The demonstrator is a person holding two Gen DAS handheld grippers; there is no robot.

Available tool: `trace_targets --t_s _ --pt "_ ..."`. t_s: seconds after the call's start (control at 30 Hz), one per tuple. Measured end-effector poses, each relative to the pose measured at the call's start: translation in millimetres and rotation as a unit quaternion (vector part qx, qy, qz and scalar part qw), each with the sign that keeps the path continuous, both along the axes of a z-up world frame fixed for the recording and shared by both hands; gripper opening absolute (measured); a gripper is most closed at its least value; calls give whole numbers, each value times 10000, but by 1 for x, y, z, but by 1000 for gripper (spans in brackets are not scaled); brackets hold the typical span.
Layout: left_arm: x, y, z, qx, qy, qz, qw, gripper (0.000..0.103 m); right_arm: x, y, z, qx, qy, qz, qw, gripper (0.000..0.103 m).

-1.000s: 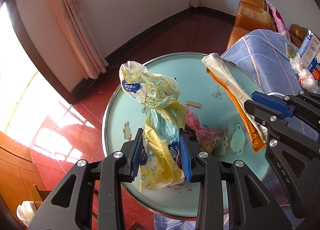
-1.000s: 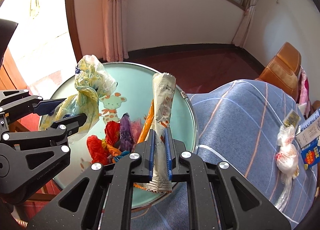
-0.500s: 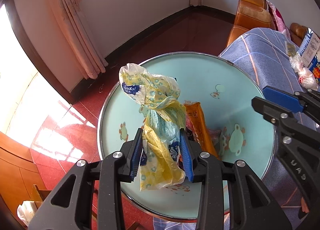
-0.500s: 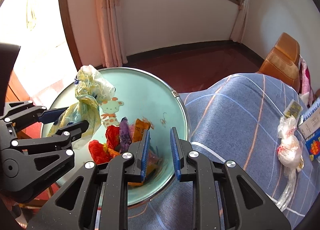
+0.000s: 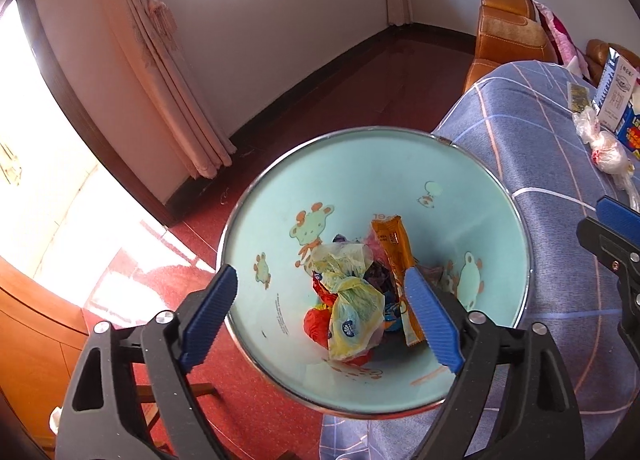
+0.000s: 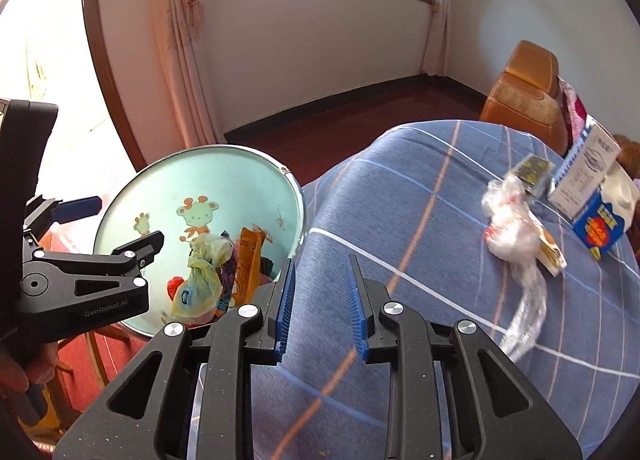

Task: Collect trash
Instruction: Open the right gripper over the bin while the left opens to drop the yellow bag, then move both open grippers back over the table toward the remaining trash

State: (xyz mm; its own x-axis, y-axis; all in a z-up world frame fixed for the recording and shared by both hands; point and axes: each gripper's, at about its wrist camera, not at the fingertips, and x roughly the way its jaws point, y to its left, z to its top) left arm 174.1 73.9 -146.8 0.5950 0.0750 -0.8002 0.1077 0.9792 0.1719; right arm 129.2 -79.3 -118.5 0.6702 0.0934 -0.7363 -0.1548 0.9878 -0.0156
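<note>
Both pieces of trash have left the tools since a second ago: the yellow plastic bag [image 5: 352, 310] that the left tool [image 5: 320, 316] pinched now lies in the pale green bin [image 5: 496, 219], and the orange wrapper [image 5: 394, 256] that the right tool [image 6: 320, 300] carried stands tilted in the heap beside it, touching the bag; the left tool's jaws are opening and already spread wide, with nothing between the blue pads, and it hangs over the bin's mouth; the right tool's jaws are opening too, a moderate gap with nothing between them, and it has swung off the bin to sit above the blue checked cloth [image 6: 420, 219] on the table; red and purple scraps [image 5: 316, 326] lie under the bag at the bin's bottom; cartoon animals are printed on the bin's inner wall; further along the table, well apart from the right tool, lie a crumpled clear plastic bag [image 6: 510, 232], a small dark packet [image 6: 532, 169] and a white and blue carton [image 6: 592, 195], the clear bag just beside the carton; an orange sofa [image 6: 528, 99] stands behind the table
</note>
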Motion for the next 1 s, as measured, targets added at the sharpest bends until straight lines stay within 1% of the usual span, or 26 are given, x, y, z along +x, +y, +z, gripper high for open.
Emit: trace_targets --t_s 0.1,0.13,0.3,0.43,0.7,0.8,0.9,1.0 --pt "-6 -4 7 28 -84 13 10000 93 -12 -11 7 36 -110 -135 9998 33" --pt "-9 -7 10 50 -109 16 9999 97 -17 -17 10 62 -145 -202 9997 34" --pt "-21 -22 18 129 -157 -81 9998 97 -37 -45 20 134 -272 -529 9981 35" --pt "-30 -39 23 159 -193 -227 9994 97 -54 -71 24 161 -363 -816 9959 38" --pt "-44 -75 26 235 -192 -544 9981 97 -82 -122 24 237 -403 -1379 9893 38" --pt "-48 -86 23 245 -117 -626 9977 97 -90 -138 22 268 -385 -1539 9870 38" --pt "-50 -95 16 196 42 -657 9976 97 -99 -151 16 272 -347 -1684 9847 38" --pt "-56 -107 8 55 202 -823 9964 97 -108 -163 8 212 -306 -1834 9823 38"
